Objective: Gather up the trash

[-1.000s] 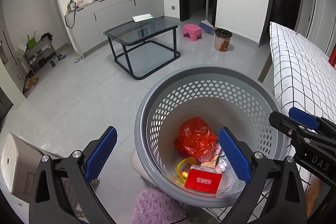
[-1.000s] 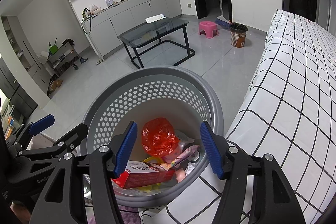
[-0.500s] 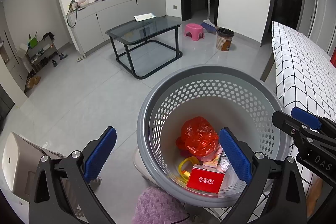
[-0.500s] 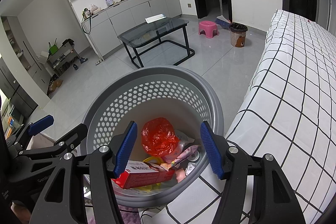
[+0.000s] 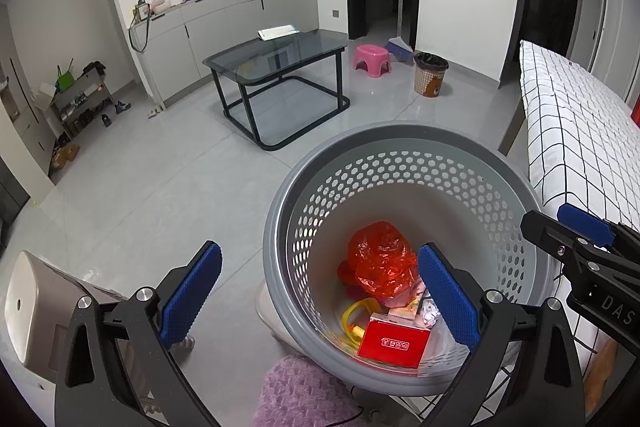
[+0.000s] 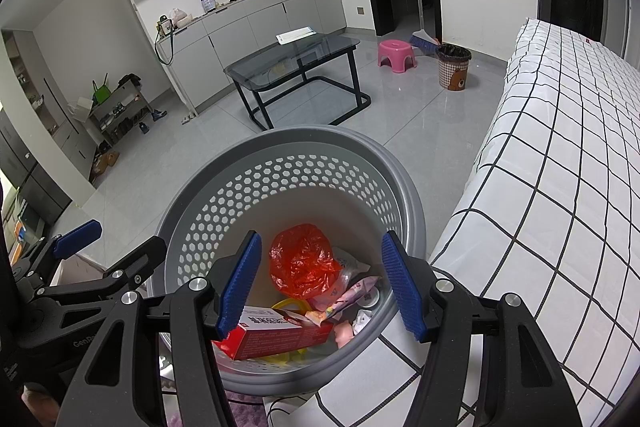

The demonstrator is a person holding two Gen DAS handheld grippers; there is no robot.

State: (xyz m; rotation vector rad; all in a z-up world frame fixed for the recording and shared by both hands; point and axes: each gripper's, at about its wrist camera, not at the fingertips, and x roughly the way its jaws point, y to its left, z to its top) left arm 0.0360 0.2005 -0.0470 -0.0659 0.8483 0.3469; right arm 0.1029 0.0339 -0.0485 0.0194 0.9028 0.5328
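A grey perforated basket (image 5: 404,155) stands by the bed and shows in the right wrist view too (image 6: 280,147). Inside lie a crumpled red plastic bag (image 5: 380,259) (image 6: 300,261), a red box (image 5: 394,343) (image 6: 276,333), a yellow ring (image 5: 356,311) and several wrappers (image 6: 356,293). My left gripper (image 5: 320,299) is open and empty, straddling the basket's near left rim from above. My right gripper (image 6: 320,287) is open and empty, above the basket's inside. Each gripper shows at the edge of the other's view.
A bed with a white checked cover (image 6: 560,167) runs along the right. A glass table (image 5: 276,55), a pink stool (image 5: 371,55) and a small bin (image 5: 430,73) stand on the grey floor beyond. A purple fuzzy cloth (image 5: 304,391) and a beige appliance (image 5: 36,307) are near.
The left wrist view has drifted slightly, so the basket sits a little further right and lower. Both grippers stay open and the basket's contents have not moved.
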